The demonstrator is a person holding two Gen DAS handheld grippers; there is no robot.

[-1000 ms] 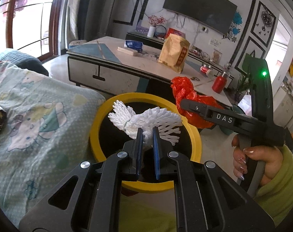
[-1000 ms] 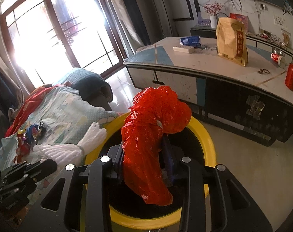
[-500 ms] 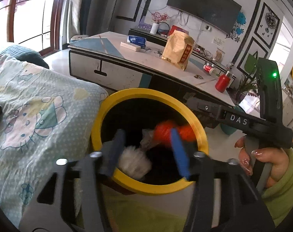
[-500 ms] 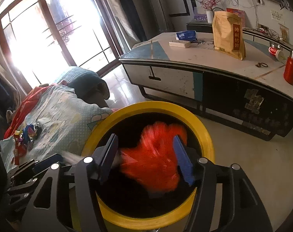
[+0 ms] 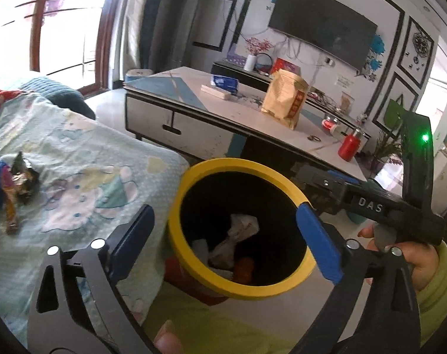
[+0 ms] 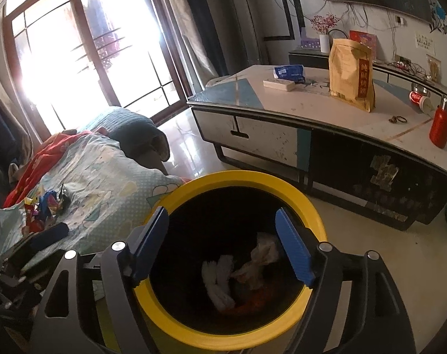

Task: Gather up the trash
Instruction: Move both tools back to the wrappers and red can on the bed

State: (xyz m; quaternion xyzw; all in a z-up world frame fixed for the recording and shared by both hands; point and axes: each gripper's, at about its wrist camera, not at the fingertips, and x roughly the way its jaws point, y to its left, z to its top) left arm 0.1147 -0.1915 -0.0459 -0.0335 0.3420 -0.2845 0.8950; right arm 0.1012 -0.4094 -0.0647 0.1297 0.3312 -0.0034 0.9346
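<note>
Beside bin (image 6: 176,329), wrappers (image 6: 43,206) on blanket (image 6: 111,183)

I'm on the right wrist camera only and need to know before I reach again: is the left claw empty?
Observer: Yes. The left claw stands wide open with nothing between its pads; its jaws have just been opening.
Operator: Where is it?
Observer: Over the yellow bin, framing its mouth, with the blanket on its left.
Operator: Is my right claw's light on?
Observer: Yes, a green light glows on the right claw's upright; its jaws have also just been opening, with nothing between them.
</note>
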